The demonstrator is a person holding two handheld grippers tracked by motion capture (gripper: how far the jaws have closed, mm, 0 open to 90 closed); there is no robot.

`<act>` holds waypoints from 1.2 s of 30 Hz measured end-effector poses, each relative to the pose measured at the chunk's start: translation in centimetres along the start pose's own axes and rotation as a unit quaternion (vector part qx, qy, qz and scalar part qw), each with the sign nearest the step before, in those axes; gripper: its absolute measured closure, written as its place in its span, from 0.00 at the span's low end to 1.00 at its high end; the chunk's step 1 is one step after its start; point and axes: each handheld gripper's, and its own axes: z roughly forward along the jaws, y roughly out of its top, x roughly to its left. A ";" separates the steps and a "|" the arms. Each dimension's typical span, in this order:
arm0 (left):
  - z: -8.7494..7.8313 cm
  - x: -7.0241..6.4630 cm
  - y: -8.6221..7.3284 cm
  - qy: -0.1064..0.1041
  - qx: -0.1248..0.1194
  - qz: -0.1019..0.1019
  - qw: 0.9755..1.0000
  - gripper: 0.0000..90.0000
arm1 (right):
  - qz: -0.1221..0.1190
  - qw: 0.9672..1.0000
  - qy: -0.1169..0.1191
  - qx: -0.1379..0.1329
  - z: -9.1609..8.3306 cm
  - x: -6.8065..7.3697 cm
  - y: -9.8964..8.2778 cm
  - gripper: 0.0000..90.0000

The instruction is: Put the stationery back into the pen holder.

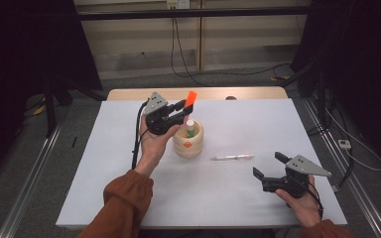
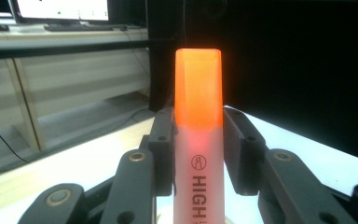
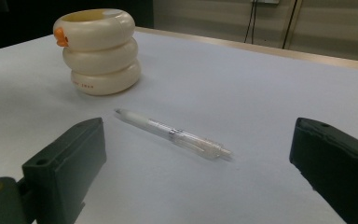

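Left gripper view: item one, highlighter [image 2: 199, 140], orange cap up, pale barrel printed "HIGH…", clamped between my left fingers [image 2: 164, 149] just below the cap. In the high view my left gripper [image 1: 171, 115] holds it over the holder [image 1: 188, 141], a cream ringed pot on the desk [image 1: 258, 124] with one green-tipped stick already in it.

Handling, as I judge it: light, stiff plastic, smooth and a little slippery, not fragile. Flat sides suit the pads, so the grip near the cap looks sound; the lower barrel hangs free for lowering in. Whether its tip has entered the holder's mouth I cannot quite tell.

Item two, pen [image 3: 172, 133]: clear, thin, round, lying on the desk between the holder and my right gripper [image 1: 268, 166], whose fingers are spread wide and empty. Likely to roll; best taken mid-barrel, across its length.
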 end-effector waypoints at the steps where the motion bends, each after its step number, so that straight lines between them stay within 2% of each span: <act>1: 0.0 0.0 -0.1 0.000 0.005 0.004 1.000 0.75 | 0.000 1.000 0.000 0.000 0.0 0.0 0.0 0.04; 11: 0.7 0.1 -0.8 -0.003 0.007 0.005 1.000 0.75 | 0.001 1.000 0.000 0.000 0.1 0.0 0.0 0.04; 14: 0.9 0.2 -1.2 0.001 0.007 0.000 1.000 0.75 | 0.002 1.000 0.000 0.000 0.1 0.0 0.0 0.04; 16: 1.1 0.5 -1.5 0.003 0.014 0.003 1.000 0.75 | 0.002 1.000 0.000 0.000 0.1 0.0 0.0 0.04; 21: 1.5 0.8 -2.2 0.004 0.021 -0.005 1.000 0.75 | 0.002 1.000 0.000 0.001 0.1 0.0 0.0 0.04; 28: 1.9 0.8 -2.9 0.002 0.035 0.004 0.999 0.74 | 0.003 1.000 0.001 0.000 0.0 0.0 0.0 0.04; 36: 1.8 1.1 -3.9 0.007 0.042 -0.005 0.999 0.74 | 0.003 1.000 0.001 0.000 0.0 0.0 0.0 0.04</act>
